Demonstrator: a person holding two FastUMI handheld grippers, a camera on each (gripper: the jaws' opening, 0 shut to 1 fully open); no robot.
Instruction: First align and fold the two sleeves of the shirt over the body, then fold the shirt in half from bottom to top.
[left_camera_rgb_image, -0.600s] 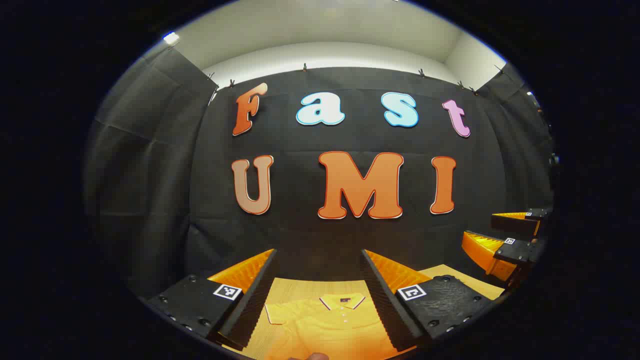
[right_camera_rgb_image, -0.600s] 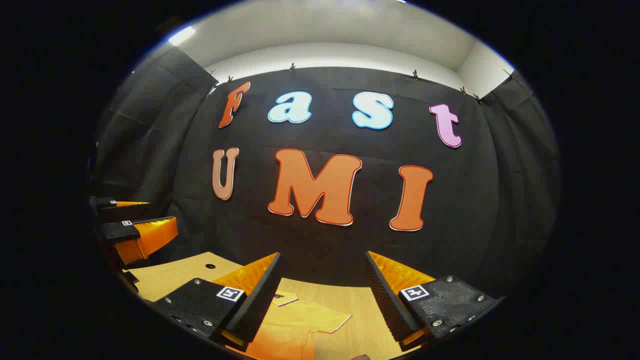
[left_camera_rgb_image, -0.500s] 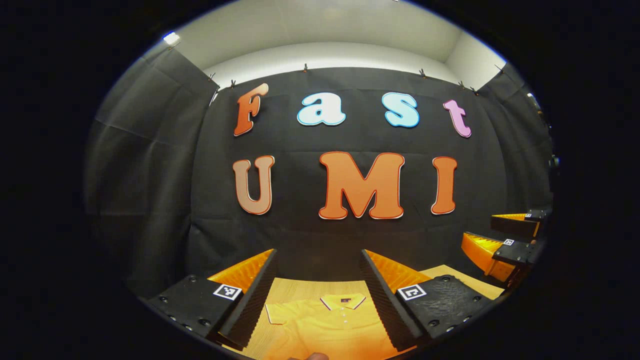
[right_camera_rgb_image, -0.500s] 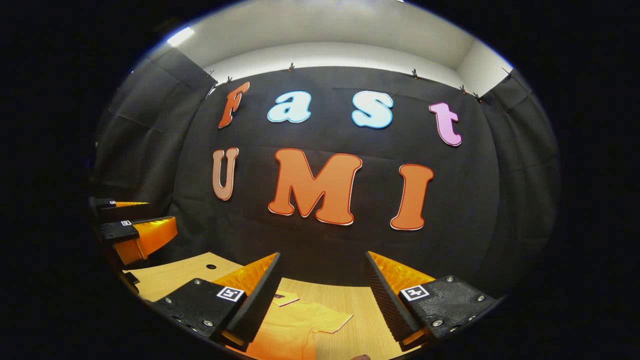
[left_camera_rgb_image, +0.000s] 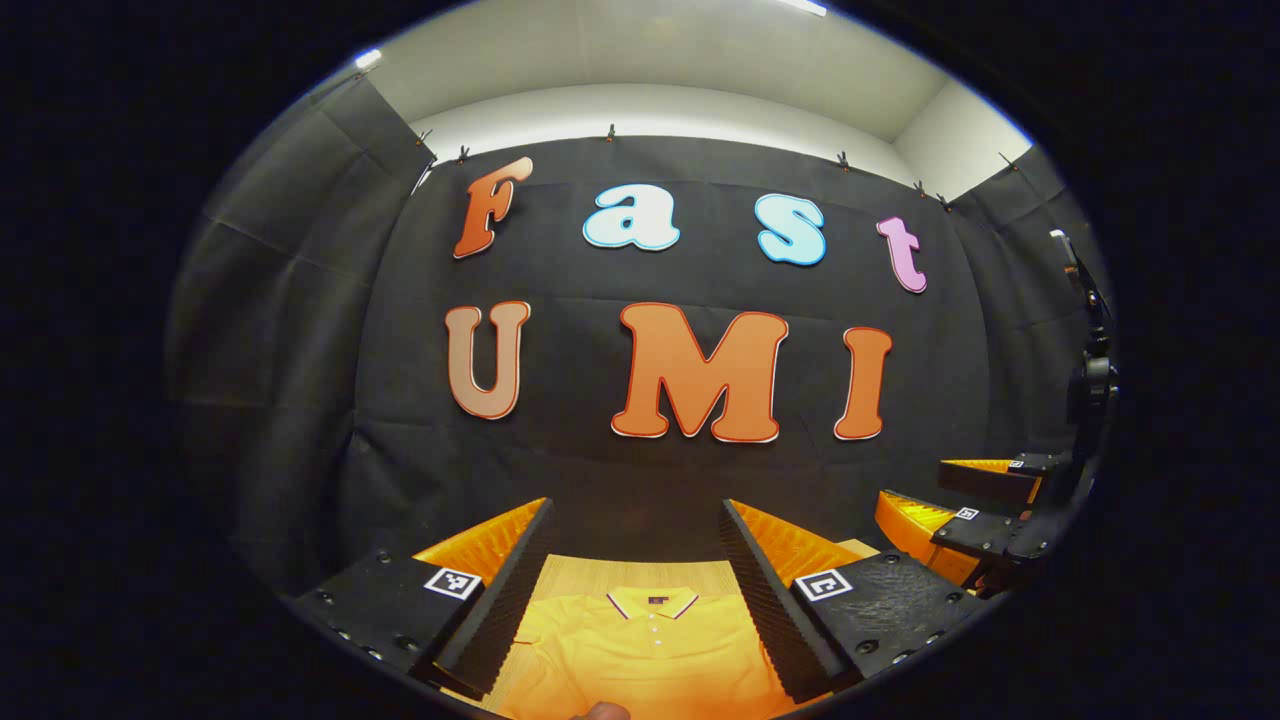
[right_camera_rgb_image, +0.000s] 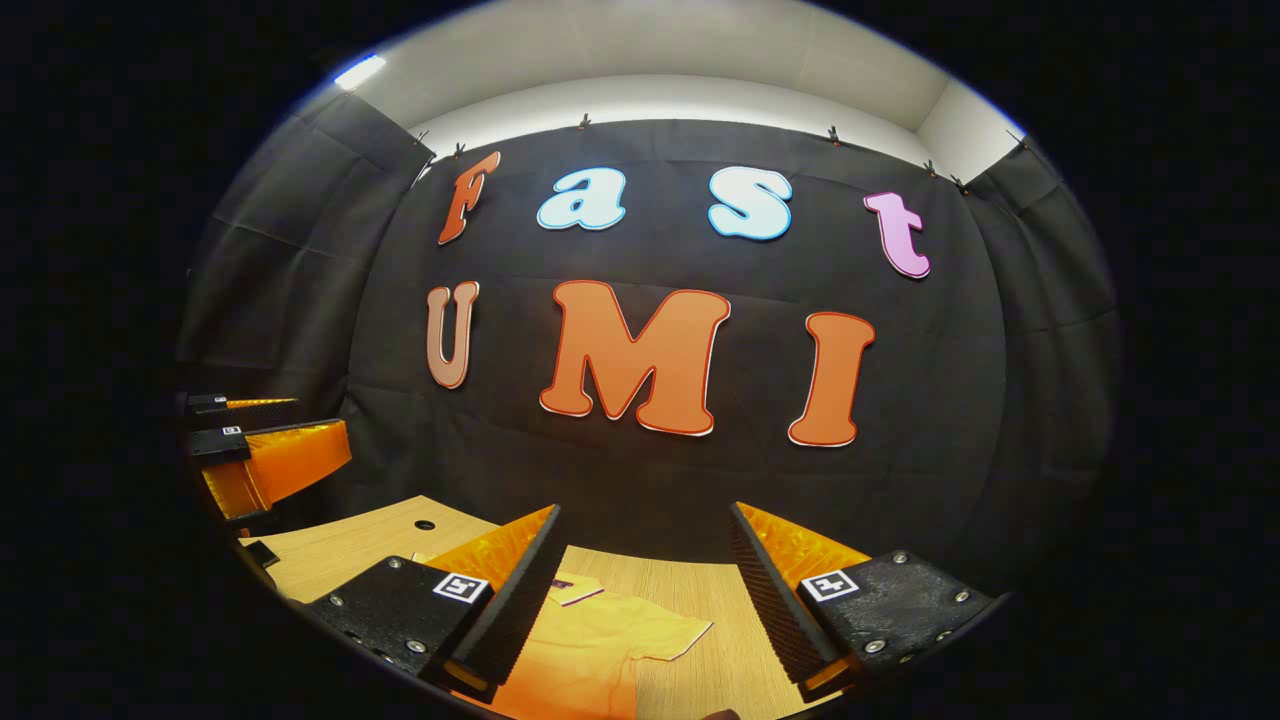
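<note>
A yellow shirt (left_camera_rgb_image: 650, 655) lies flat on the wooden bench (left_camera_rgb_image: 640, 575), collar (left_camera_rgb_image: 652, 603) toward the black wall (left_camera_rgb_image: 640, 470). In the left gripper view the shirt sits between the two fingers of the left tongs (left_camera_rgb_image: 635, 520), which stand wide apart and hold nothing. They hang above the bench, clear of the cloth. The collar has a pale edge, a small dark tag inside it, and a short row of buttons (left_camera_rgb_image: 655, 628) below it. A fingertip (left_camera_rgb_image: 598, 711) shows at the bottom edge of that view, over the shirt.

To the far right of the left gripper view, the right tongs (left_camera_rgb_image: 945, 490) appear side-on, both fingers parted, well apart from the shirt.

In the right gripper view, the right tongs (right_camera_rgb_image: 645, 525) also stand wide with nothing between the fingers. Below them lies one short sleeve (right_camera_rgb_image: 655, 638) of the shirt (right_camera_rgb_image: 590, 660), spread out flat to the side on the bench (right_camera_rgb_image: 720, 610), not folded over the body. Part of the collar (right_camera_rgb_image: 572, 590) shows just beside the near finger. At the left of this view the left tongs (right_camera_rgb_image: 300, 435) show side-on, parted. The bench has a small round hole (right_camera_rgb_image: 424, 524) near its left part. There are no containers on the bench; the shirt is the one loose thing lying there.
</note>
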